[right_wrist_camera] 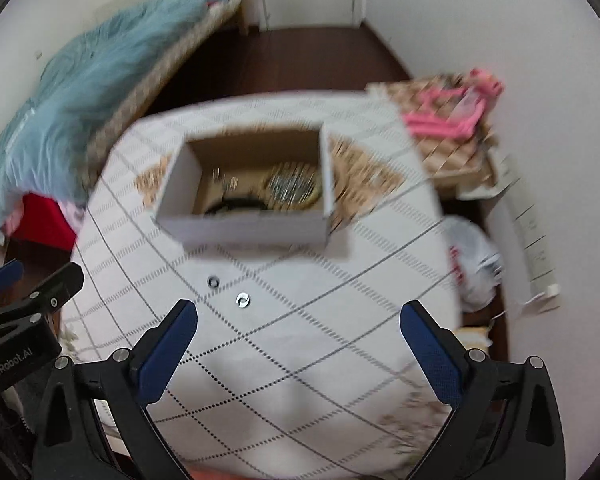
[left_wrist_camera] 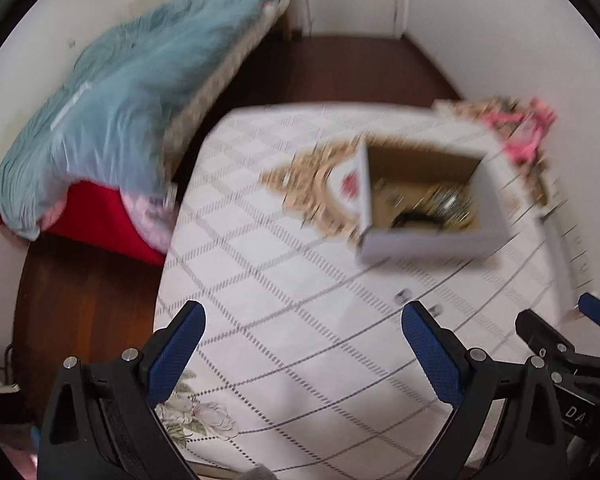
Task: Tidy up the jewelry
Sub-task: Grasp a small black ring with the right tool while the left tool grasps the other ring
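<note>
2 grippers, both spread wide, nothing between the fingers. Left gripper [left_wrist_camera: 303,354] and right gripper [right_wrist_camera: 299,350] hang side by side above the table [right_wrist_camera: 284,360], which wears a white cloth with a grey diamond grid.

1 white cardboard box [right_wrist_camera: 247,228], top open, sits ahead of both grippers: dead ahead and slightly left for the right one, ahead and to the right for the left one. Inside, a jumble of jewelry [right_wrist_camera: 293,187] (blurred, so no piece count): a shiny metallic heap plus 1 dark band [right_wrist_camera: 231,205] against the near wall.

2 small silver rings loose on the cloth, between the box and the right gripper's fingertips. First ring [right_wrist_camera: 212,281] lies nearer the box; second ring [right_wrist_camera: 243,300] is just ahead of the right gripper's left fingertip. The rings are near each other but apart. Neither is touched by a gripper.

Past the box on the right: pink hangers [right_wrist_camera: 448,118] on a patterned stand (count unclear).
</note>
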A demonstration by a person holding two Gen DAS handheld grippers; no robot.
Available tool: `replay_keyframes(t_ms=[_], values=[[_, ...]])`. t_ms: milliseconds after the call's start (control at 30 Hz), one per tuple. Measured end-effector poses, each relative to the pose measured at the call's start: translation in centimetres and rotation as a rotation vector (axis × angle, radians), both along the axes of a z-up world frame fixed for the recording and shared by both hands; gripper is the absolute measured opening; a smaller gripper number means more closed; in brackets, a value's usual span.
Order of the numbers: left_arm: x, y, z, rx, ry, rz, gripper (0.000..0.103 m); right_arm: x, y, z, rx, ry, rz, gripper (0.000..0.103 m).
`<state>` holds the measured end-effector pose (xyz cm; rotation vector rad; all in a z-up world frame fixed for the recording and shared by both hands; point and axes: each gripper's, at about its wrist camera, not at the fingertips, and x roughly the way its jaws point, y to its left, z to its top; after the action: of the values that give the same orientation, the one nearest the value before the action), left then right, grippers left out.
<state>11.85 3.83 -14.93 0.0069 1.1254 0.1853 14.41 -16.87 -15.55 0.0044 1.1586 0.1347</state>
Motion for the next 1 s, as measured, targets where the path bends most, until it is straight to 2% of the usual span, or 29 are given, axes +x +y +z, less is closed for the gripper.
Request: replay_keyframes(t_ms=[33,67,133,233,267,400,467,500,600,633,833,1000], values=[[0.2,0.3,-1.1,0.004,0.027,0.006,0.100,0.2,0.4,-1.1,-0.002,0.011,0.006,0.091],[0.2,0.5,-2.0,0.006,0.049,0.013,0.100,0.5,0.9,-2.7,0.001,0.029,0.015,0.078],[0.5,1.0,-4.2,0.011,0.104,0.020,0.100,1.1,2.0,-5.5,0.009,0.073,0.032,0.069],[0.8,1.5,-6.0,0.033,0.144,0.022,0.100,1.6,3.1,-7.9,0.006,0.087,0.048,0.064],[0.9,1.7,-6.6,0.035,0.153,0.023,0.100,1.6,3.5,-8.5,0.010,0.088,0.057,0.060],[1.3,2.2,-7.8,0.030,0.185,0.030,0.100,1.7,4.8,-9.8,0.008,0.088,0.082,0.054],[1.5,2.3,-8.2,0.033,0.193,0.030,0.100,1.7,5.0,-10.4,0.009,0.100,0.091,0.042],[1.6,2.4,-8.3,0.032,0.196,0.030,0.100,1.7,5.0,-10.5,0.002,0.104,0.093,0.041],[1.9,2.6,-8.7,0.032,0.204,0.029,0.100,1.3,5.6,-10.4,-0.040,0.065,0.115,0.021],[2.0,2.5,-8.8,0.032,0.206,0.027,0.100,1.4,5.7,-10.4,-0.045,0.060,0.121,0.011],[2.4,0.9,-8.4,0.027,0.185,-0.002,0.100,1.1,3.7,-9.5,-0.008,0.045,0.082,0.011],[3.3,-2.2,-8.4,-0.044,0.163,-0.053,0.100,0.7,-0.6,-7.9,0.020,0.028,-0.015,0.011]])
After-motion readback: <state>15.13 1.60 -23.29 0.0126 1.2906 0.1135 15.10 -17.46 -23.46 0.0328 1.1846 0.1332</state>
